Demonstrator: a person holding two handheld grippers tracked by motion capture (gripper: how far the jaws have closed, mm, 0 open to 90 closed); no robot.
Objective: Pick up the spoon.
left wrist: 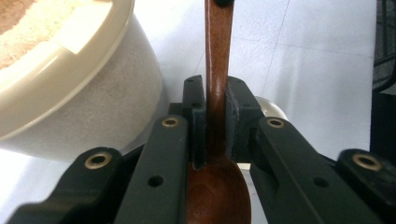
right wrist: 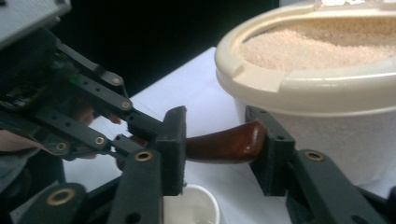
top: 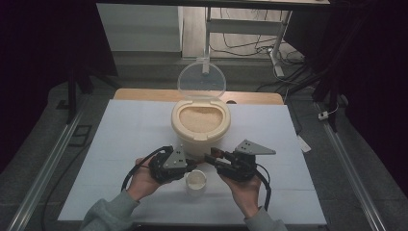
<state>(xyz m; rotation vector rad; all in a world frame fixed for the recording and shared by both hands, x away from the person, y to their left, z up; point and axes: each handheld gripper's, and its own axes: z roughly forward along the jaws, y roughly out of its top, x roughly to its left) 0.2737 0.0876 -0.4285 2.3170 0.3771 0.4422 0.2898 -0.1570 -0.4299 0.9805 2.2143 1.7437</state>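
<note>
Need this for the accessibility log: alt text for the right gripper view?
A brown wooden spoon handle lies crosswise between the right gripper and its two black jaws, its other end clamped in the left gripper. Behind stands a cream container of sandy grains; a small white cup sits below.

Both hands reach in side by side, tips facing each other. The left gripper (top: 192,166) is clamped tight. The right gripper (top: 210,158) has its jaws partly apart.
</note>
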